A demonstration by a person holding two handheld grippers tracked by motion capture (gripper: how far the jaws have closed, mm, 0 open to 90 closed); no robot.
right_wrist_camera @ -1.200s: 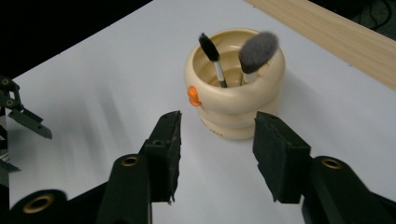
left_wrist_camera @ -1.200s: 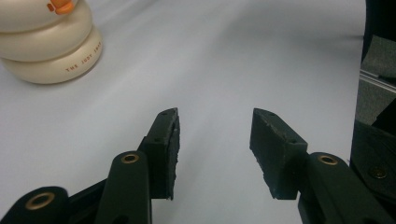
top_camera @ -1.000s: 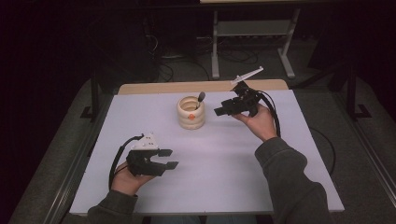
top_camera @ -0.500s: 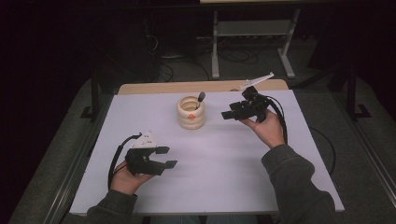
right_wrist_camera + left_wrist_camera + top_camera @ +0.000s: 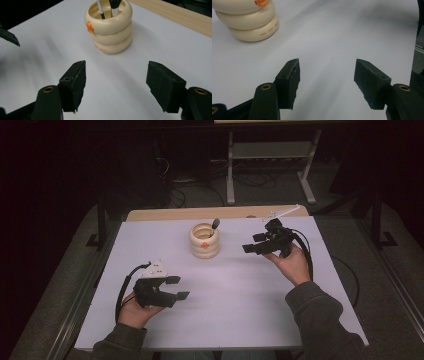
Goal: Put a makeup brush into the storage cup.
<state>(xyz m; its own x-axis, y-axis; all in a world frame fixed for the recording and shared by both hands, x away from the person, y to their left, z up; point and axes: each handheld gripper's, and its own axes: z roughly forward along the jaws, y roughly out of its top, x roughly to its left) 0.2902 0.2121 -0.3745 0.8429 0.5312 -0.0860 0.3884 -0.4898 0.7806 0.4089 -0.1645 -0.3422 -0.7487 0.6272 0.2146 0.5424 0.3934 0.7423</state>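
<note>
On the white counter (image 5: 235, 290), toward its far middle, stands a cream holder (image 5: 204, 240) built like three stacked rings, with a small orange knob on its side. Two dark-handled brushes (image 5: 113, 7) lean inside it, one tip poking up above the rim in the high view.

At the near left, a hand holds the left tongs (image 5: 177, 287) low over the counter, well apart from the holder. Its jaws are spread wide with nothing between them; from the left gripper view only bare white surface lies in the gap, and the holder's lower rings (image 5: 249, 22) sit off at the upper left, small printed lettering on the bottom ring.

Farther back on the right, the other hand carries the right tongs (image 5: 252, 243), raised and pointed toward the holder, near it but not touching. Those jaws are also released and empty; the right gripper view looks straight between them at the holder (image 5: 108, 26). A strip of bare wood (image 5: 165, 214) shows along the counter's far edge.
</note>
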